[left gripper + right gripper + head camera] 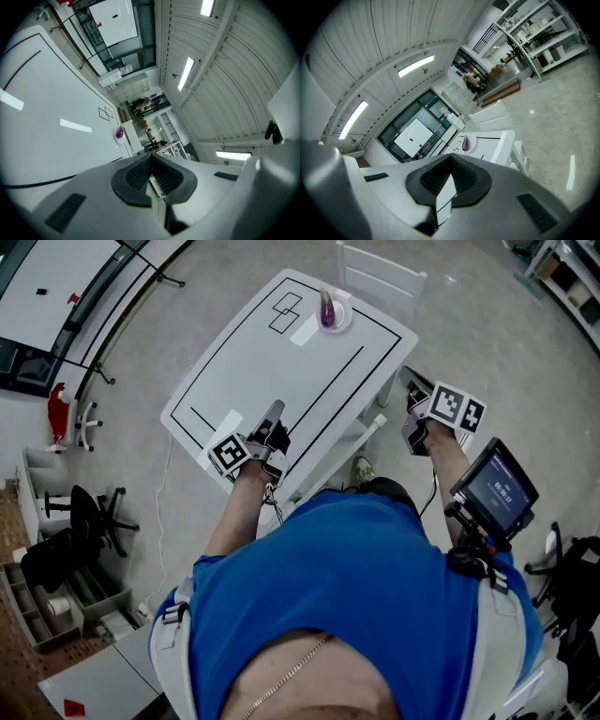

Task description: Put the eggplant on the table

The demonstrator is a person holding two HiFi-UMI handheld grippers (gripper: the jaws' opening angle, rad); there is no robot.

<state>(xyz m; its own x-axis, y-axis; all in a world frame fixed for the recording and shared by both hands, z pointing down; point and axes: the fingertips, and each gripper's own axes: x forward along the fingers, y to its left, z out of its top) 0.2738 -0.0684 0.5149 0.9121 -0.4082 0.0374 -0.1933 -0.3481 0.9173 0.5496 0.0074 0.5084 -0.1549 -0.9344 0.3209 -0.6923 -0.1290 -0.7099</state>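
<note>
Seemingly glossy, oblong purple eggplant (pixel 326 308) on round white plate (pixel 346 321).

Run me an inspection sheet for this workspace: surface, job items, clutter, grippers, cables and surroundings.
Surface: white table, black lines marked on it.
Job's things: eggplant on a plate at the far corner.
Clutter: nothing seen.
Grippers: left gripper shut, empty, over the near edge; right gripper shut, empty, off the table.
Cables: thin cable on the floor at left.
Surroundings: chair beyond the table; office chairs at left.
</note>
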